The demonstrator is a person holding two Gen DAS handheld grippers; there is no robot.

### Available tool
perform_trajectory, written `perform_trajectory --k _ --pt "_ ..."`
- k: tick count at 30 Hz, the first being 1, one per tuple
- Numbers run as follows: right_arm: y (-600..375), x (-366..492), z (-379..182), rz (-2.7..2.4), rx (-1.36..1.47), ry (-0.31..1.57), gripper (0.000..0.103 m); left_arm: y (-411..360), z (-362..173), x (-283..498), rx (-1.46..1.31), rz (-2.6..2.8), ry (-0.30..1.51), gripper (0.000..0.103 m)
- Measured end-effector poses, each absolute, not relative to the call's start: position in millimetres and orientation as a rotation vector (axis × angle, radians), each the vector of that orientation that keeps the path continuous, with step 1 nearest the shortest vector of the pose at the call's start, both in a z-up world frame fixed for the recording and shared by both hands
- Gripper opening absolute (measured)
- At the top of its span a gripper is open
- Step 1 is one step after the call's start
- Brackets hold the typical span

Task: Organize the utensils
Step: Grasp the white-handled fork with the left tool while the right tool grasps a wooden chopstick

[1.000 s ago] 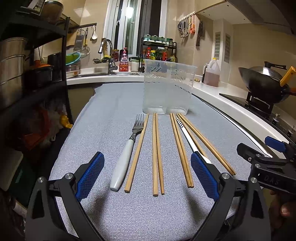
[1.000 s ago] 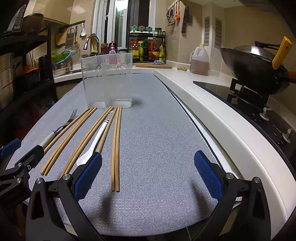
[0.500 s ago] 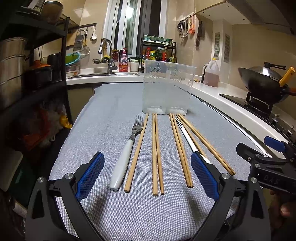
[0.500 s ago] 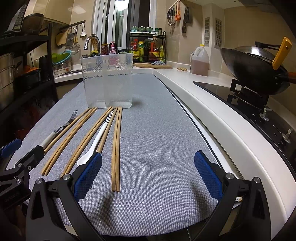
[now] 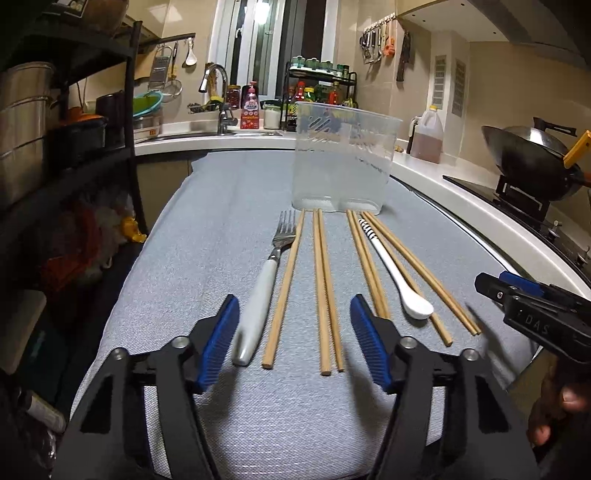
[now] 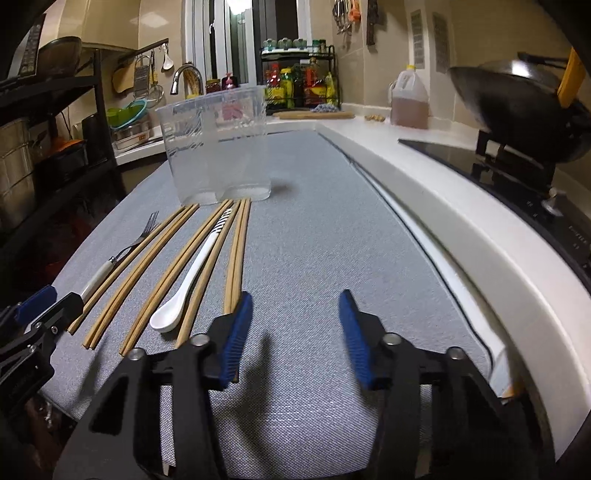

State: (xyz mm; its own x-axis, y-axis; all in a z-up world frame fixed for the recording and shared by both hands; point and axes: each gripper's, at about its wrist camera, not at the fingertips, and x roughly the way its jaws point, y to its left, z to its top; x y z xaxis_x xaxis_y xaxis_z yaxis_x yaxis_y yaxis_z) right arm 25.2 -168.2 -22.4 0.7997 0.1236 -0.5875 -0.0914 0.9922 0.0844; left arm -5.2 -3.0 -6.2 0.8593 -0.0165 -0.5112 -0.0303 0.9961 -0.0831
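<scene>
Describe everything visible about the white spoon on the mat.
The white spoon looks like glossy ceramic, with a slim handle bearing black stripes at its far end near the clear container. It lies flat on the grey mat, bowl end nearest the cameras, resting among the wooden chopsticks, apparently partly over them. Nothing grips it.

Dim kitchen, warm indoor light, heavy fisheye bend

Light falls from above onto the grey bench (image 5: 229,206), leaving the shelves (image 5: 74,110) at left in deep shadow. Soft shadows pool beneath each claw. A bright glare burns in the window (image 5: 264,27). Straight edges bow toward the corners, and the right claw (image 6: 295,332) shows motion blur on its blue pads (image 6: 236,332).
</scene>
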Motion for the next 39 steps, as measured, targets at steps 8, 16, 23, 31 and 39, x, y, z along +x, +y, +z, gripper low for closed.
perform_trajectory --k 8,16,23,31,39 --pt "-156 33 -37 0.203 0.042 0.732 0.039 9 -13 0 -0.111 0.039 0.562 0.038" --pt "-160 33 -37 0.192 0.037 0.725 0.031 20 -13 3 -0.133 0.070 0.562 0.029" --pt "-153 31 -38 0.226 0.013 0.709 0.020 21 -21 9 -0.128 0.076 0.608 0.023" --pt "-166 28 -37 0.155 0.012 0.699 0.006 19 -23 8 -0.118 0.046 0.609 0.018" --pt "-177 29 -38 0.131 0.031 0.697 0.007 18 -27 8 -0.106 0.050 0.615 0.018"
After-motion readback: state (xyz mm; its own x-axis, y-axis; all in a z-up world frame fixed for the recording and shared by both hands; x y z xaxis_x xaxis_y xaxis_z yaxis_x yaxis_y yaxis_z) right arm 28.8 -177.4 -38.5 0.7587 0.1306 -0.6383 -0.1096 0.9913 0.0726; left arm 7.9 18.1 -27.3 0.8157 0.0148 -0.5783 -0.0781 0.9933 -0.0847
